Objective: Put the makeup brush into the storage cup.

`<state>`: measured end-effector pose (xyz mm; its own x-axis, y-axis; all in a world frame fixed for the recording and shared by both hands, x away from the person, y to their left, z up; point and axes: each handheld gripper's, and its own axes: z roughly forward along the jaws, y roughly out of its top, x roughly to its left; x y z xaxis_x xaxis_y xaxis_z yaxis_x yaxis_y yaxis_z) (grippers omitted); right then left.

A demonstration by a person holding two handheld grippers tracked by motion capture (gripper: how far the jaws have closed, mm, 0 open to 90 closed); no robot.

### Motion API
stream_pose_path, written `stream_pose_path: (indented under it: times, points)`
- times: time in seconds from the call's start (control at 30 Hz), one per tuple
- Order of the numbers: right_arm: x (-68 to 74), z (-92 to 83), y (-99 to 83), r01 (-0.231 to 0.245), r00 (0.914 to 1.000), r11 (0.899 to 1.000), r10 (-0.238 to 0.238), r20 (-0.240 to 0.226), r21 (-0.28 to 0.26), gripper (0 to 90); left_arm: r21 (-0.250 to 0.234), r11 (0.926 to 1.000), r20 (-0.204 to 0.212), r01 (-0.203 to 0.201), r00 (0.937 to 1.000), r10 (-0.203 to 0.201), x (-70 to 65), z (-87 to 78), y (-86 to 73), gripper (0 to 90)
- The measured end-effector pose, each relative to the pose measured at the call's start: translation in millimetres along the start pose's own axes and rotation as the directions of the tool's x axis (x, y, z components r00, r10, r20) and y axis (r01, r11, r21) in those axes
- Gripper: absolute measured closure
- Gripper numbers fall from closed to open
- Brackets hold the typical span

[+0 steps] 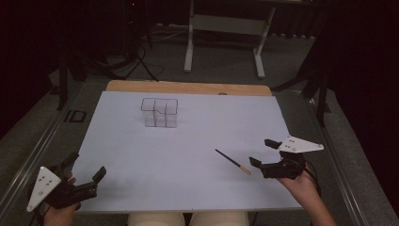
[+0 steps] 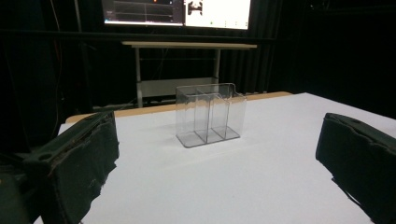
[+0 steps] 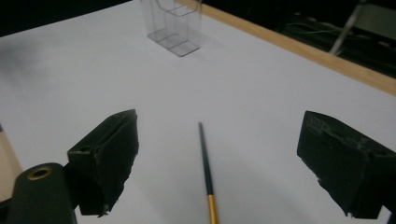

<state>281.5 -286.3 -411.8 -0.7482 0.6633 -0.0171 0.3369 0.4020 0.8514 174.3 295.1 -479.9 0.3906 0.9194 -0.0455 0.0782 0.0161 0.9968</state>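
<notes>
A clear plastic holder point(image 1: 160, 113) with several compartments stands upright and empty toward the back of the white sheet point(image 1: 188, 155). A thin dark stick with a golden end point(image 1: 233, 161) lies flat on the sheet at the right. My right gripper point(image 1: 261, 152) is open just right of the stick's golden end. In the right gripper view the stick point(image 3: 205, 163) lies between the spread jaws of the right gripper point(image 3: 218, 137), untouched, with the holder point(image 3: 175, 28) far ahead. My left gripper point(image 1: 85, 165) is open at the sheet's near left corner. The left gripper point(image 2: 217, 154) faces the holder point(image 2: 210, 114).
The white sheet covers a wooden table whose bare edge point(image 1: 188, 87) shows at the back. Metal rails run along both sides of the table. A desk frame point(image 1: 226, 28) stands on the floor behind, with monitors point(image 2: 177, 11) above it.
</notes>
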Motion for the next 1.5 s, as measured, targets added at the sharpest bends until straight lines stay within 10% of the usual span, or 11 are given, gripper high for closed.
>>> stream_pose_path:
  times: [0.47,1.5]
  points:
    - [-4.1,28.6,1.3,-0.004,0.9971,0.981,0.019,-0.074,0.196,16.6,0.001,1.0000,0.015,-0.002,0.9999,0.002,-0.4,2.1,0.0,0.7]
    - [-12.7,86.6,-5.3,0.018,0.9946,0.865,0.036,-0.098,0.501,35.8,0.005,0.9999,0.034,-0.011,0.9994,0.011,-3.0,2.8,0.2,0.6]
